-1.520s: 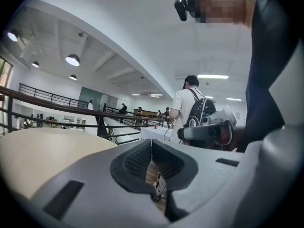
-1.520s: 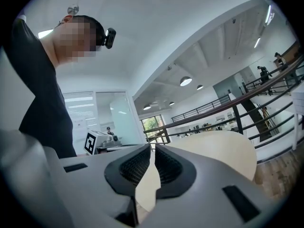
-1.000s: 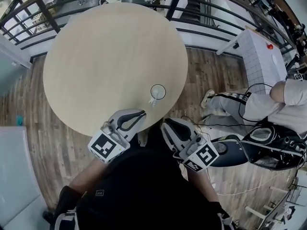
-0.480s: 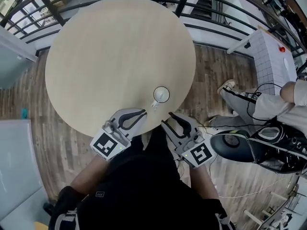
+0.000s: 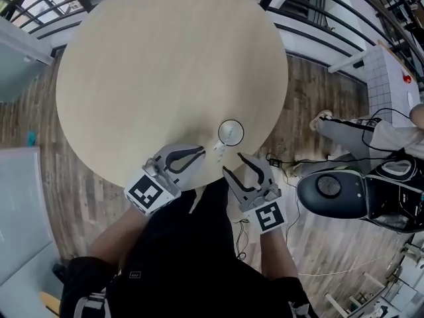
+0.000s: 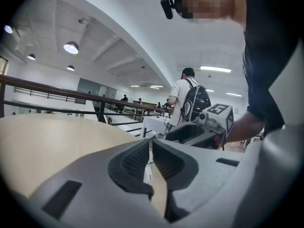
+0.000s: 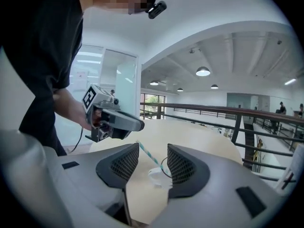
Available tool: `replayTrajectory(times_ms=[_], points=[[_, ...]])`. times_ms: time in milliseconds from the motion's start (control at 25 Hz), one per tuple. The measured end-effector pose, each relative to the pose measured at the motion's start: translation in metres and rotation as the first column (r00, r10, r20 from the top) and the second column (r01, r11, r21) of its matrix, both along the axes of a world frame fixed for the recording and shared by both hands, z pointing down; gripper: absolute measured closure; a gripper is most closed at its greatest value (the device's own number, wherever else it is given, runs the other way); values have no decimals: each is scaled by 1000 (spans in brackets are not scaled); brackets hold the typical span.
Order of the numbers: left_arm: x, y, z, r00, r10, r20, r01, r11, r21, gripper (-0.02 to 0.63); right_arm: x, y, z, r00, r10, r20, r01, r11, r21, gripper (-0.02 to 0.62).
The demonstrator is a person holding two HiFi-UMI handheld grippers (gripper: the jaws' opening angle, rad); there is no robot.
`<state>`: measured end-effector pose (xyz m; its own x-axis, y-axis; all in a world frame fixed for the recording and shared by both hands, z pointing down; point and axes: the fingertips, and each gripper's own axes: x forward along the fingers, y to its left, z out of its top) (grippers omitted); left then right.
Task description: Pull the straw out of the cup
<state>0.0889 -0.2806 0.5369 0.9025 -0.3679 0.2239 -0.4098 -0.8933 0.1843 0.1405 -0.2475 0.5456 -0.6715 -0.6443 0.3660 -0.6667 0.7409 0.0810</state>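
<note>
A clear cup stands near the round table's near edge, with a blue-and-white striped straw leaning out toward me. My left gripper is shut with nothing in it, its tips just left of the straw's top end. My right gripper is off the table edge below the cup, and its jaws are opening. In the right gripper view the straw and cup show through the gap of the right gripper, beyond the pads and untouched. In the left gripper view the left gripper shows pads nearly meeting.
A black railing runs behind the table. On the wooden floor to the right sit a round black object and cables, beside a seated person's legs. A person with a backpack stands far off.
Both grippers have come closer to the cup at the table's near edge. The right gripper's jaws went from shut to open. The left gripper stayed shut.
</note>
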Motion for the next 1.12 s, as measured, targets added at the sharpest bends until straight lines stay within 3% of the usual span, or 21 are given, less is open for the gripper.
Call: replayTrajectory(times_ms=[120, 280, 720, 920, 1120], points=[[6, -2, 15, 1000, 17, -12, -17, 1000, -10, 575, 1, -2, 23, 994, -26, -107, 25, 1000, -9, 407], [9, -7, 34, 999, 18, -28, -19, 999, -32, 534, -3, -8, 42, 992, -29, -122, 27, 1000, -12, 407], [9, -20, 61, 999, 22, -38, -25, 996, -83, 532, -23, -31, 64, 983, -63, -172, 70, 997, 35, 408], [2, -24, 65, 999, 29, -46, -33, 994, -99, 531, -25, -37, 72, 983, -50, -177, 52, 999, 9, 410], [-4, -23, 71, 997, 46, -55, -52, 993, -107, 531, -22, -37, 71, 983, -22, -182, 22, 1000, -2, 497]])
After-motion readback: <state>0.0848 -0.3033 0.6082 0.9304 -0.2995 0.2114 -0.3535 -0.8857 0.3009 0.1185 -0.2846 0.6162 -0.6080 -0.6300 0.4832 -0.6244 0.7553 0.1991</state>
